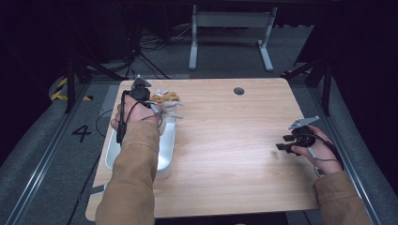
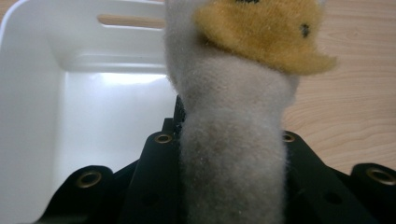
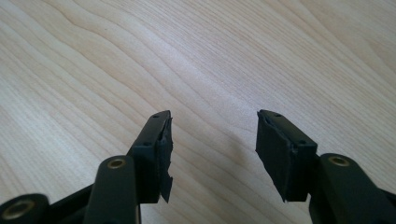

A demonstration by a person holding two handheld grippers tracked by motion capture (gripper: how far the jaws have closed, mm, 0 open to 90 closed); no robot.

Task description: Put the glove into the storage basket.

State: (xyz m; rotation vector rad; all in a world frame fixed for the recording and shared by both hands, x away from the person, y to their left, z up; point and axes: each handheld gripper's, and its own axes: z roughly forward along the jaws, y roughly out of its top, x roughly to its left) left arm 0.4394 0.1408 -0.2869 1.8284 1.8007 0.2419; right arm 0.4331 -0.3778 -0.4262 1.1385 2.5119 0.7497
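The left tool (image 1: 151, 100) works near the worktop's (image 1: 225, 140) far left edge, with bare wood stretching wide towards the right tool (image 1: 280, 146), whose jaws stand apart holding nothing. A white bin (image 2: 51, 93) beside it looks empty inside. The left tool's jaws clamp a grey-and-yellow plush toy (image 2: 233, 140), fuzzy, held above the bin's far rim

A wooden table (image 1: 225, 154) stands on grey carpet (image 1: 37, 140). Near its far edge sits a round grommet (image 1: 239, 91). Beyond it stand the white legs (image 1: 230, 33) of another table, with cables (image 1: 141, 51) and yellow-black tape (image 1: 63, 89) on the floor.
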